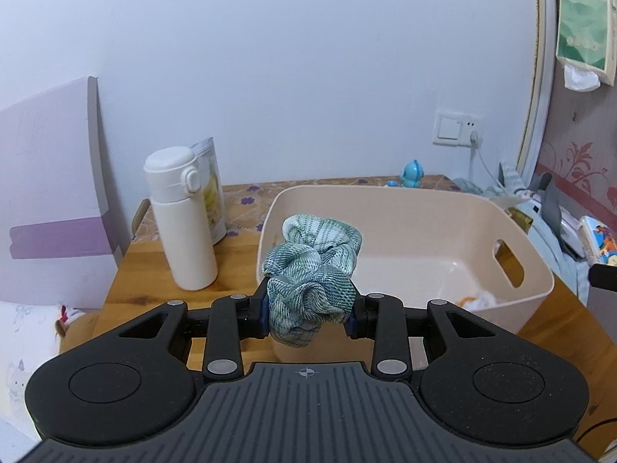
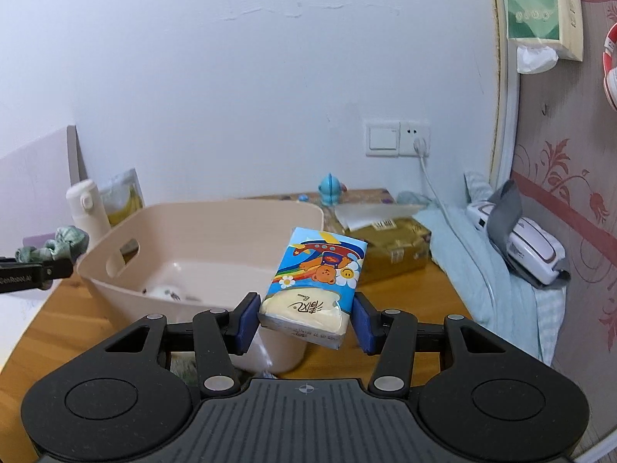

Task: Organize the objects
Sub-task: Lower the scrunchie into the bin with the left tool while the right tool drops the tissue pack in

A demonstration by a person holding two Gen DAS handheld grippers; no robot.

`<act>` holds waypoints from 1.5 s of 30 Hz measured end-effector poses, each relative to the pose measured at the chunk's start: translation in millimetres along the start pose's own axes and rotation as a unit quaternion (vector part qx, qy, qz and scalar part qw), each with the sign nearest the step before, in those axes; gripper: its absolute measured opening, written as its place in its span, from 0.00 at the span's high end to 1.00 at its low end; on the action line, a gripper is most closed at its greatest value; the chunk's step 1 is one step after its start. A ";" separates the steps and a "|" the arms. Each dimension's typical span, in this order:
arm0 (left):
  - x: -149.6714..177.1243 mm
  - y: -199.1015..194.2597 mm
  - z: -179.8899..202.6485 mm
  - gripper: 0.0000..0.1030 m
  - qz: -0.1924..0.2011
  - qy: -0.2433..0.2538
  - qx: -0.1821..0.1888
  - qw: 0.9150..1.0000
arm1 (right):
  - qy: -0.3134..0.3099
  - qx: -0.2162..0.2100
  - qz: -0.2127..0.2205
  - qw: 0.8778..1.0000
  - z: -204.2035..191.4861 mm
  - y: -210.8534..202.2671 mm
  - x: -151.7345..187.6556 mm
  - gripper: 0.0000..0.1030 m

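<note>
My left gripper is shut on a green checked scrunchie and holds it in the air at the near left rim of the beige plastic bin. The scrunchie also shows in the right wrist view, left of the bin. My right gripper is shut on a small tissue pack with a cartoon bear print, held above the bin's near right corner. The pack shows at the right edge of the left wrist view. Small white items lie on the bin's floor.
A white flask and a banana snack pouch stand left of the bin on the wooden table. A blue toy, a gold box, a white device and a cable lie to the right. A purple box leans far left.
</note>
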State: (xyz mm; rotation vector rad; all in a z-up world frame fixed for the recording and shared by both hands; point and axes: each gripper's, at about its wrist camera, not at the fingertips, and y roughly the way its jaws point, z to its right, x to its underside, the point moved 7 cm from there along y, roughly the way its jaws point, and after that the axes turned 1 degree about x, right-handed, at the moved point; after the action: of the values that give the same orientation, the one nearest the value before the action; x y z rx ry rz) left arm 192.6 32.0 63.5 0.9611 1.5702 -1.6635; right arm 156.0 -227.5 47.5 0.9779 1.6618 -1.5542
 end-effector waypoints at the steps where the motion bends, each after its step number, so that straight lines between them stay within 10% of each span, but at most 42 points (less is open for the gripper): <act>1: -2.5 1.8 2.0 0.66 0.001 -0.001 0.002 1.000 | 0.002 -0.002 0.001 1.000 -0.5 2.4 -1.8 0.53; 31: -2.4 111.5 42.7 0.65 -0.094 0.017 0.018 0.995 | -0.049 -0.035 -0.039 0.997 -58.4 95.0 -27.8 0.57; 45: -2.7 111.5 44.2 0.33 -0.089 0.025 0.022 0.995 | -0.043 -0.032 -0.052 0.997 -55.8 100.1 -23.0 0.41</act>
State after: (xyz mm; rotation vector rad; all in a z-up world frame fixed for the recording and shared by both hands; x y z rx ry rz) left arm 285.4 -20.2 8.2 0.9137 1.7014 -1.8161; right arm 255.4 -172.1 20.9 0.7926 1.7144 -1.5772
